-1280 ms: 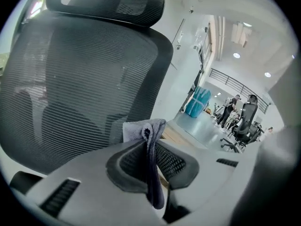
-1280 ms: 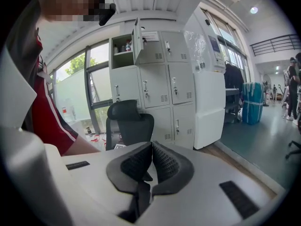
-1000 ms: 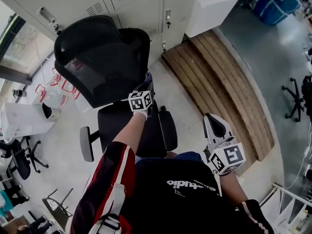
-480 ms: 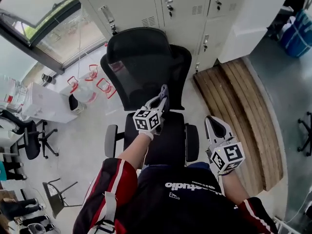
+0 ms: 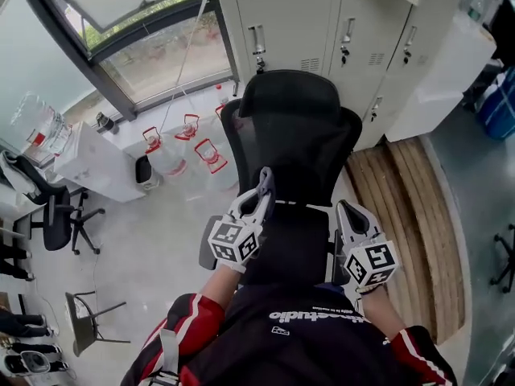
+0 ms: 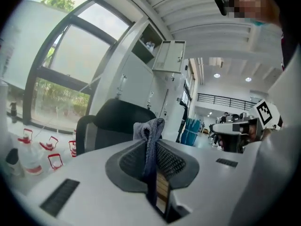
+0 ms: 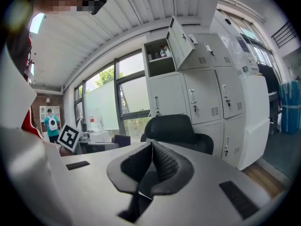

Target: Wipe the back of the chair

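Cloth [image 6: 151, 132] pinched in left claw [image 5: 264, 185], chair [image 5: 294, 127] ahead

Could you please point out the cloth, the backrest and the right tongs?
cloth [image 6: 150, 138], left gripper view, its upright grey fold.
backrest [image 5: 296, 147], head view, middle of the mesh.
right tongs [image 7: 151, 149], right gripper view, where the shut tips meet.

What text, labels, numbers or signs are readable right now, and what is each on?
"studio": white print on the person's black shirt; the letters before it are unclear.
Smaller line under that print: too small to read.
Marker cubes: coded squares only, no letters.
Lockers and water jugs: nothing legible.
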The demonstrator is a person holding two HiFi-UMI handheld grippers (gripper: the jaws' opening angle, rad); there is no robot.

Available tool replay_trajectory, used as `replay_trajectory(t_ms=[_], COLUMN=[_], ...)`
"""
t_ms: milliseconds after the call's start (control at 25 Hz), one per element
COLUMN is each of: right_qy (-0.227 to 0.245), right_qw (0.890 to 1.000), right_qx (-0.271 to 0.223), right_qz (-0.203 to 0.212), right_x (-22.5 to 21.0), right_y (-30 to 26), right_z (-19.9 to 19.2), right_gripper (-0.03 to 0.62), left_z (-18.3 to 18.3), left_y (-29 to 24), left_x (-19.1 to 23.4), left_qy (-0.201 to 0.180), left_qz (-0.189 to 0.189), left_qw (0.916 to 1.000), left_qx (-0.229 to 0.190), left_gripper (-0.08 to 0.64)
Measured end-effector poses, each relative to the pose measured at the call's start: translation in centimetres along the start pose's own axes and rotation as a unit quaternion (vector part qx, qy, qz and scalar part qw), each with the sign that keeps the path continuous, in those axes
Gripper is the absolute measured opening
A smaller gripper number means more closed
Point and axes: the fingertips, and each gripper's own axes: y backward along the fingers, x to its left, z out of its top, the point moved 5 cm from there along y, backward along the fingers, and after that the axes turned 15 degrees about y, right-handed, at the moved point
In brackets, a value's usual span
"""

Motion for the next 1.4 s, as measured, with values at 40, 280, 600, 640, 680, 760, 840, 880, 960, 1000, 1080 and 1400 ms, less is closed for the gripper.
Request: replay_trajectory(t_ms=[40,280,600,640,680,760,840,880,960,1000,1080,1400], right_qy=[0.000,-0.003,-0.001,0.000,0.000,0.000,0.001,0.002,0.003,0.003,-0.001,-0.027], right_qw=[1.000,0.999,0.997,0.997,0.997,0.997,0.998,0.998,0.999,0.999,0.999,0.999], right_qx=[0.002,0.019,0.032,0.033,0.034,0.030,0.021,0.016,0.005,0.001,-0.003,-0.002], right_qz=[-0.007,-0.048,-0.076,-0.074,-0.073,-0.069,-0.062,-0.058,-0.051,-0.049,-0.047,-0.026], right_x=[0.8,5.2,9.9,10.3,10.8,11.6,12.4,12.8,13.5,13.9,14.5,17.0], right_y=[-0.3,-1.3,1.0,1.7,2.5,4.1,6.1,7.3,10.4,12.3,16.8,33.6], right_z=[0.2,0.8,1.2,1.1,1.0,0.9,1.0,1.0,0.7,0.4,-0.7,-7.2], right_gripper=[0.014,0.014,0.014,0.014,0.014,0.014,0.014,0.014,0.014,0.014,0.014,0.014], left_z=[0.7,4.0,4.1,3.7,3.4,2.6,1.7,1.1,-0.5,-1.6,-4.3,-15.5], left_y=[0.8,4.0,7.1,7.8,8.5,10.0,11.6,12.5,14.4,15.5,17.8,27.6], left_x=[0.0,0.9,1.6,1.1,0.5,-0.8,-2.3,-3.2,-5.3,-6.7,-9.9,-23.0], left_qy=[-0.014,-0.049,-0.028,-0.027,-0.027,-0.029,-0.029,-0.029,-0.029,-0.030,-0.037,-0.012], left_qz=[-0.004,-0.040,-0.075,-0.077,-0.080,-0.083,-0.082,-0.081,-0.077,-0.075,-0.070,-0.073], left_qw=[0.9999,0.9979,0.9968,0.9966,0.9964,0.9961,0.9962,0.9963,0.9966,0.9967,0.9968,0.9971], left_qx=[0.000,-0.010,-0.011,-0.010,-0.009,-0.007,-0.006,-0.006,-0.007,-0.007,-0.005,0.018], left_gripper=[0.060,0.060,0.060,0.060,0.060,0.060,0.060,0.060,0.060,0.060,0.060,0.060])
